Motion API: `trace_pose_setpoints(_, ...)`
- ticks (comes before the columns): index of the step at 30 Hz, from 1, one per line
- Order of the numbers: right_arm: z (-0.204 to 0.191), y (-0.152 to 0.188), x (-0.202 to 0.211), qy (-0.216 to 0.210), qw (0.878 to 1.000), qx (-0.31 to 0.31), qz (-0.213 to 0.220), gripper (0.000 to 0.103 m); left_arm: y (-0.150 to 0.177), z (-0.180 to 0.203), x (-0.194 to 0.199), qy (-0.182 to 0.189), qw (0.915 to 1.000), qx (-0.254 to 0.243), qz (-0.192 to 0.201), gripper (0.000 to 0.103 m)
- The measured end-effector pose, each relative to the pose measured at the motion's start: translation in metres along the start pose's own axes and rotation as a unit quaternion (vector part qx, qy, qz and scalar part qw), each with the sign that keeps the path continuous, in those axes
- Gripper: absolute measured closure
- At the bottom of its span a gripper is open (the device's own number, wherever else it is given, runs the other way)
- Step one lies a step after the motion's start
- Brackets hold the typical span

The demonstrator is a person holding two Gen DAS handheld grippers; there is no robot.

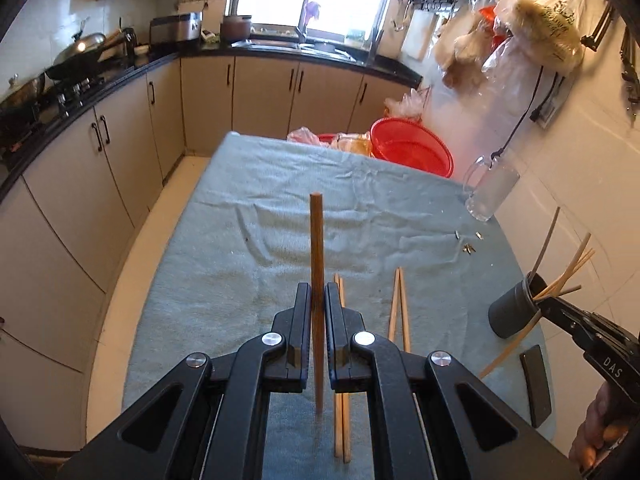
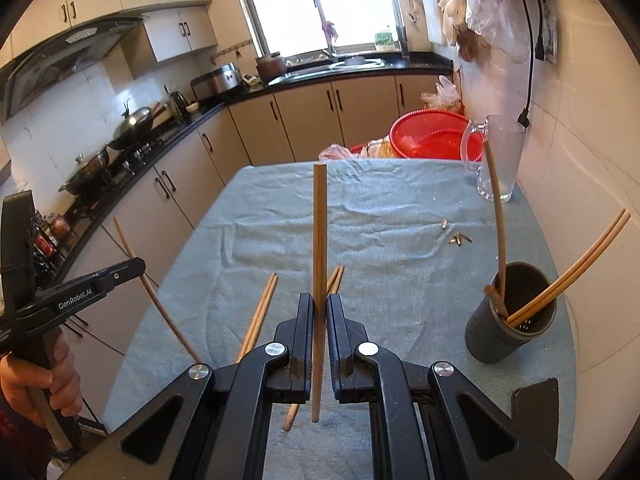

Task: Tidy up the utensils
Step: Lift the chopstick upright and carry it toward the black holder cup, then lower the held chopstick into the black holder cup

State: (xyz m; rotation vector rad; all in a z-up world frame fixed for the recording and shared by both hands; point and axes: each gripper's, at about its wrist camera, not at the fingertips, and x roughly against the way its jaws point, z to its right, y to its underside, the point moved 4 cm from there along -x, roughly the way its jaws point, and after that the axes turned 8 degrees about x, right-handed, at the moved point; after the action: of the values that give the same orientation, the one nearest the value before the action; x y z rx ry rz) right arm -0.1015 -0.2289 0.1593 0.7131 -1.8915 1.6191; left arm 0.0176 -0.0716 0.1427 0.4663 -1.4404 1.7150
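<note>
Both jaws are clenched: left gripper grasps a reddish-brown wooden chopstick upright, right gripper a paler wooden chopstick.

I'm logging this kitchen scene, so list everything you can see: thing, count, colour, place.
Held chopsticks: two, one brown in the left gripper, one lighter in the right.
Loose chopsticks: two pairs, light wood, flat on the cloth.
Holder cup: one, dark grey, right side of the table, several chopsticks standing in it.
Glass mug: one, clear, far right corner.
Cloth: one, pale blue, covering the table.
Basket: one, red, beyond the table.
Dark flat object: one, near right edge; cannot tell what.
Woks: two, on the stove, left.
Left gripper: black, shut on its chopstick.
Right gripper: black, shut on its chopstick.
</note>
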Motion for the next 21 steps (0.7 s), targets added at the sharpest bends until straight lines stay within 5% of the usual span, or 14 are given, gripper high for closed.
trace_pose_setpoints(10, 0.012, -0.017, 0.057, -0.018, 0.998, -0.025, 0.061, 0.096, -0.016, 0.029, 0.044, 0.014, 0.9989, -0.02, 0.04, 0.097)
trace_pose_setpoints(21, 0.058, -0.038, 0.165, -0.016, 0.983, -0.09, 0.162, 0.096, -0.035, 0.087, 0.088, 0.066, 0.9938, -0.056, 0.069, 0.097)
